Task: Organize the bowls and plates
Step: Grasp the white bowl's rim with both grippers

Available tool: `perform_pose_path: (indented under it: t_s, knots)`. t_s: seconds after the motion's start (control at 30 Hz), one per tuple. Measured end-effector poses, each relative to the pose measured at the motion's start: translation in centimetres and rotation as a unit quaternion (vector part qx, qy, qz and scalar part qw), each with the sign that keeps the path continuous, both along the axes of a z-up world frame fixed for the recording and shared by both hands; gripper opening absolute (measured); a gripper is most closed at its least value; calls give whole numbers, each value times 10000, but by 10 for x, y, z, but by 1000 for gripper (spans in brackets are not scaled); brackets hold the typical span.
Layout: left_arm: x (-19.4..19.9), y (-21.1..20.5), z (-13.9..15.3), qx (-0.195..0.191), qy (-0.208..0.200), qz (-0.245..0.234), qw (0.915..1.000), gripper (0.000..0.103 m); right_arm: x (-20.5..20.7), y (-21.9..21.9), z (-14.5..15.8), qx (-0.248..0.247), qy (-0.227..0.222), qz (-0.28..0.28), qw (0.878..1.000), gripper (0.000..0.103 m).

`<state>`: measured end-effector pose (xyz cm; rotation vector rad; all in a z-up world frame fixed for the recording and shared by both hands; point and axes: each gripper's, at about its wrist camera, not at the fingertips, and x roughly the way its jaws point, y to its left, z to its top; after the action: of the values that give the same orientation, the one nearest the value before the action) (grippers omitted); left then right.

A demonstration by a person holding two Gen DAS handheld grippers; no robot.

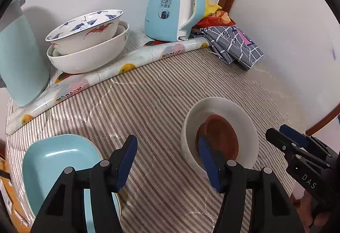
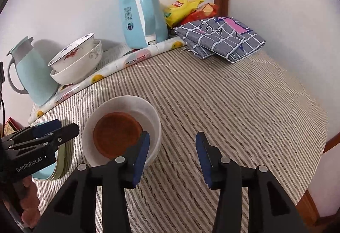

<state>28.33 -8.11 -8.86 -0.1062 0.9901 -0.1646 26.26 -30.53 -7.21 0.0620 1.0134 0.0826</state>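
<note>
A white bowl [image 1: 233, 110] [image 2: 138, 103] with a brown dish [image 1: 221, 133] [image 2: 114, 133] inside it stands on the striped tablecloth. My left gripper [image 1: 167, 160] is open with only cloth between its fingers; its right finger shows in front of the bowl's near rim. To the bowl's right, my right gripper [image 2: 172, 156] is open and holds nothing; its left finger overlaps the bowl's right rim. A pale blue square plate [image 1: 57, 158] [image 2: 48, 169] lies at the left on another plate. Each gripper shows in the other's view: the right [image 1: 278, 131], the left [image 2: 65, 125].
At the back left a patterned bowl [image 1: 85, 29] sits in a larger white bowl [image 1: 91, 56] on a rolled fruit-print mat [image 1: 131, 59]. A blue kettle [image 1: 170, 10], a pale flask [image 1: 19, 59], snack packets [image 1: 212, 12] and a folded checked cloth [image 1: 233, 44] line the wall.
</note>
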Motion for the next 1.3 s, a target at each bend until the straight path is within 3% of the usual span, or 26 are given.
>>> perform_pose_path:
  t_s: [0.67, 1.3]
  knots:
    - [25, -20, -29, 349, 400, -167, 9985, 58, 21, 8, -33, -58, 342, 163, 9993, 45]
    - [39, -19, -52, 179, 721, -174, 9971, 56, 33, 22, -49, -154, 646, 143, 9977, 25]
